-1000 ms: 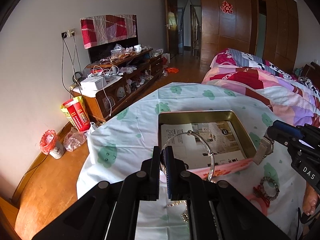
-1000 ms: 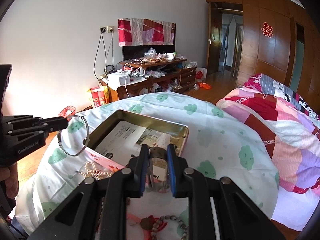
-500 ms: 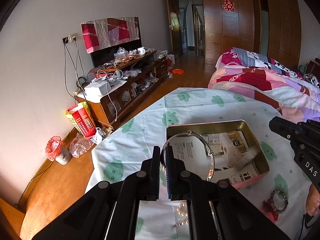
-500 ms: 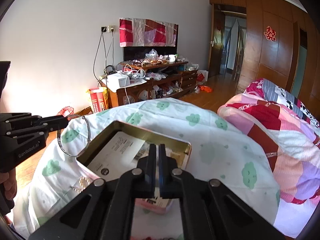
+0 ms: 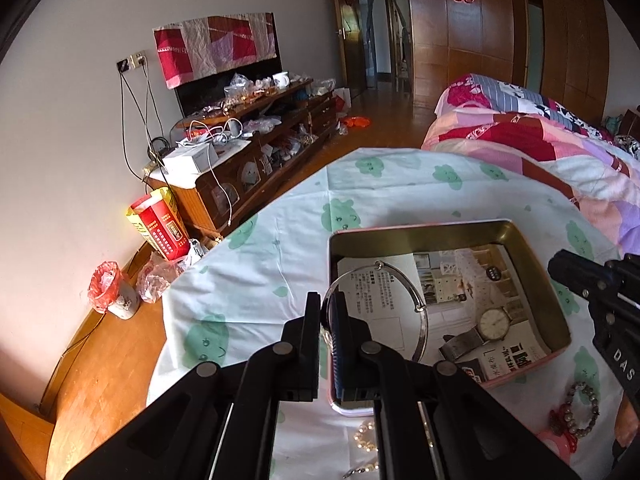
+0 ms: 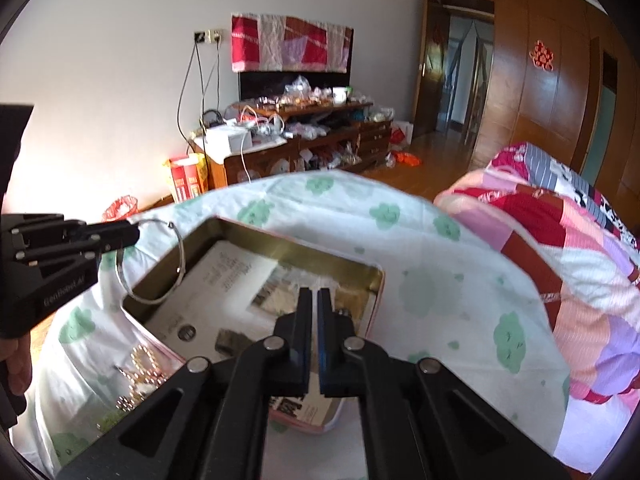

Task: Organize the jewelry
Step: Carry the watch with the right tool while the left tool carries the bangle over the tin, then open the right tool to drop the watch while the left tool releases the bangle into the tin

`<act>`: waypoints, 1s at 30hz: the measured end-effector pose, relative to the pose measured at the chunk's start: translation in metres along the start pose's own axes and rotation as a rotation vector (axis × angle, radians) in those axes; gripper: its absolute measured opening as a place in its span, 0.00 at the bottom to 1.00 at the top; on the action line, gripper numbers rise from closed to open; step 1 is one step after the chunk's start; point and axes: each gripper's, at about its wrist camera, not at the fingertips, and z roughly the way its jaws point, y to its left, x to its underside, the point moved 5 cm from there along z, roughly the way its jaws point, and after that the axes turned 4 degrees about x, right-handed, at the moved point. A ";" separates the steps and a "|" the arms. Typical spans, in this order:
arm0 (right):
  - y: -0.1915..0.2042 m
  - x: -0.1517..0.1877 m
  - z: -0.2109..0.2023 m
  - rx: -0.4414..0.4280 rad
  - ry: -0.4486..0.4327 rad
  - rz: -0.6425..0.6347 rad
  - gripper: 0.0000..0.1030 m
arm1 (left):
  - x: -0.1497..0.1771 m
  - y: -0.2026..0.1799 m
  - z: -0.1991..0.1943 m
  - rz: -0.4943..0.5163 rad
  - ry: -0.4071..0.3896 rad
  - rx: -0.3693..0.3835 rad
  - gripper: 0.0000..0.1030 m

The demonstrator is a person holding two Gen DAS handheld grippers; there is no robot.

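Observation:
My left gripper (image 5: pixel 326 310) is shut on a thin silver bangle (image 5: pixel 423 312), which stands up over the near left corner of the open gold tin (image 5: pixel 420 227). A wristwatch (image 5: pixel 494 323) with a grey strap lies on the printed paper inside the tin. In the right wrist view the left gripper (image 6: pixel 134 235) comes in from the left with the bangle (image 6: pixel 182 258) hanging over the tin's rim (image 6: pixel 304 242). My right gripper (image 6: pixel 315 300) is shut with nothing between its fingers, above the tin's near side; its tip (image 5: pixel 560 262) also shows at the tin's right.
A beaded bracelet (image 5: pixel 582 408) with a red tassel and a pearl piece (image 5: pixel 364 440) lie on the cloud-print cloth near the tin. A gold bead chain (image 6: pixel 142 364) lies left of the tin. Behind are a cluttered cabinet (image 5: pixel 256 160) and a bed (image 5: pixel 540 140).
The right gripper let the watch go into the tin and then shut empty. The left gripper carried the bangle closer over the tin's near left corner.

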 end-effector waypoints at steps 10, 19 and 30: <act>0.001 0.015 0.015 -0.013 0.051 0.017 0.30 | 0.004 -0.007 0.015 0.015 0.022 -0.003 0.10; 0.013 0.019 0.018 -0.017 0.065 -0.011 0.36 | 0.004 -0.008 0.016 0.021 0.018 -0.007 0.10; 0.025 0.031 0.030 0.016 0.116 -0.084 0.53 | 0.029 -0.012 0.034 0.069 0.075 -0.079 0.59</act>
